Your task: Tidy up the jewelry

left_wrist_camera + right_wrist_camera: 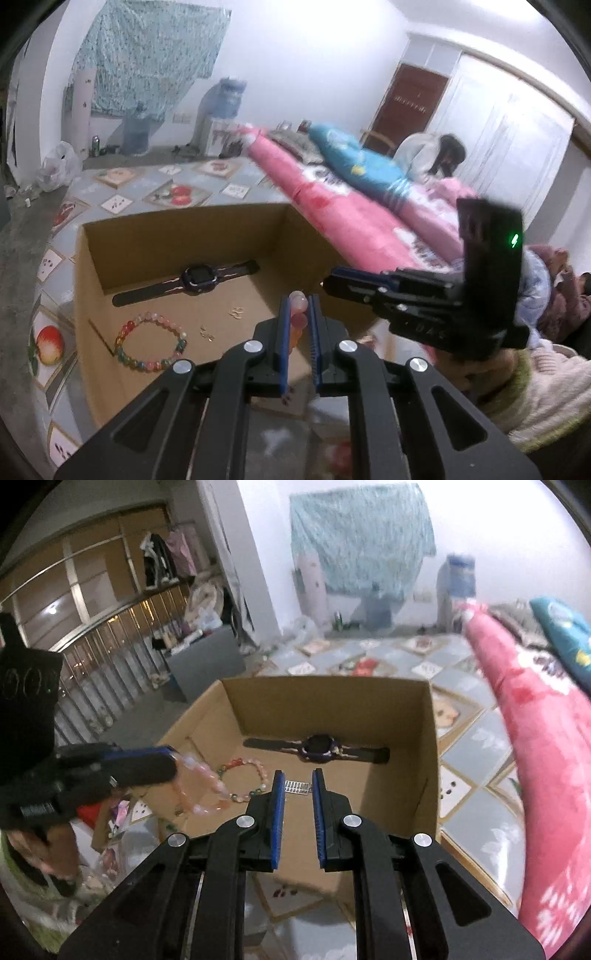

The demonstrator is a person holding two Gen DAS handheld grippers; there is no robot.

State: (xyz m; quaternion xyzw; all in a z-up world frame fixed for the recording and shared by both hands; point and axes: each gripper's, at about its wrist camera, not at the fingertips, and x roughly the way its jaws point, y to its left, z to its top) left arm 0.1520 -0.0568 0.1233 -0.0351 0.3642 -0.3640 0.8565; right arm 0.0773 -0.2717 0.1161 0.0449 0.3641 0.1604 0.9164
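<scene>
Left wrist view
- Left claw (299,325): narrow, clamped on a pink bracelet (298,314); only a few beads show between the pads.
- Position: the claw hangs over the near right part of the box (88,280), above its floor.
- Box contents: watch (192,278) lying crosswise near the far wall; multicolour bracelet (151,341) flat at the near left; small earrings (236,313) between them.
- Key relation: free box floor lies ahead of and below the claw, between the watch and the multicolour bracelet.
- Right claw (332,282): enters from the right, level with the box's right wall; its gap cannot be told here.

Right wrist view
- Right claw (298,779): slightly parted and holding nothing, aimed into the box (428,738); a small metal piece (297,787) shows through the gap.
- Left claw (173,764): seen side-on at the left, over the box's left edge.
- Pink bracelet (201,788): hangs as a full loop below the left claw, clear of the floor.
- Watch (319,749): long axis runs left to right.
- Nearer arm: the left, already carrying the load.
- Judgement: the next move is a lowering and release by the left claw.

View difference
- The right view alone shows the whole hanging loop; the left view alone shows the earrings.
</scene>
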